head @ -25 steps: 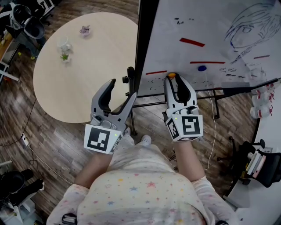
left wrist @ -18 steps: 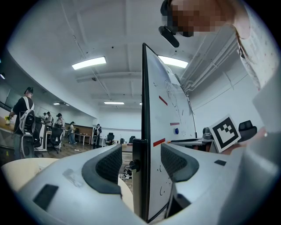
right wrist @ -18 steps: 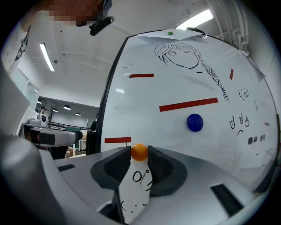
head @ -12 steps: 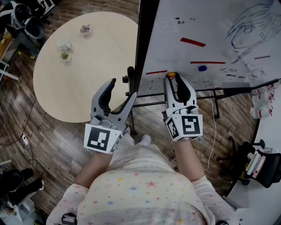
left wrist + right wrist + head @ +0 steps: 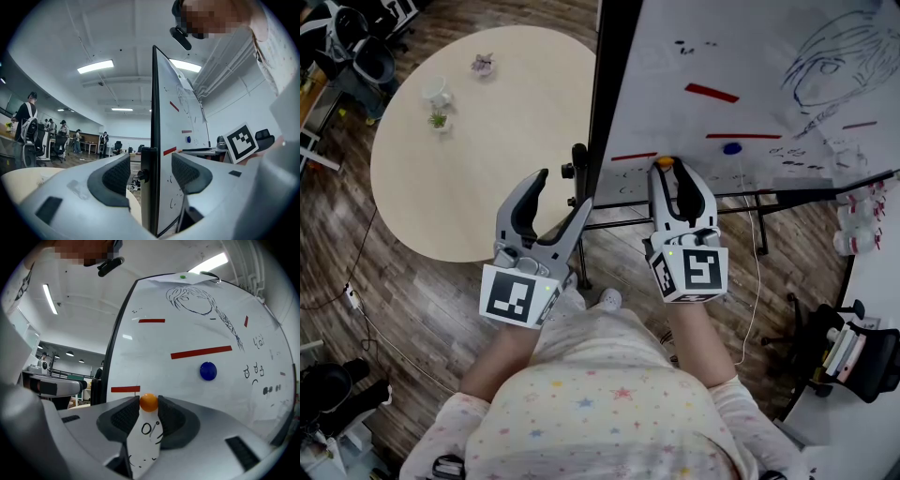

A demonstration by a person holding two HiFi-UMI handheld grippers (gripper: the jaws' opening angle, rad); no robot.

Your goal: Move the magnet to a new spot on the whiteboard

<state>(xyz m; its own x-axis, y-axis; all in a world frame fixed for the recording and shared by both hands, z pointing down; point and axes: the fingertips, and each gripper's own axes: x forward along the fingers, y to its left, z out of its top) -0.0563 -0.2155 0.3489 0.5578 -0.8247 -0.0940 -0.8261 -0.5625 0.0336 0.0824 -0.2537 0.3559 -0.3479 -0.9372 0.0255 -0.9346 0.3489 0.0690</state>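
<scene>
The right gripper [image 5: 667,167] is up against the lower part of the whiteboard [image 5: 750,66], its jaws closed on the orange magnet [image 5: 666,161]. In the right gripper view the magnet [image 5: 149,402] sits pinched between the two dark pads at the very tips of the gripper [image 5: 149,407], against the white surface, with small black pen marks just below it. A short red strip [image 5: 125,389] lies just to the left of it on the board [image 5: 187,338]. A longer red strip [image 5: 201,352] runs higher up, and a blue magnet [image 5: 208,371] sits up and to the right, well apart from the orange one. A pen sketch [image 5: 197,301] fills the top of the board.

The left gripper [image 5: 562,190] is held beside the board's dark left edge [image 5: 609,84], jaws wide apart and holding nothing. In the left gripper view the edge [image 5: 153,140] stands in line with the gap of the gripper [image 5: 151,171], though it seems to lie beyond the tips rather than between them.

To the left, a pale rounded counter [image 5: 487,159] stands on the wood floor [image 5: 356,244], with a few small things [image 5: 439,98] near its far side, too small to name.
</scene>
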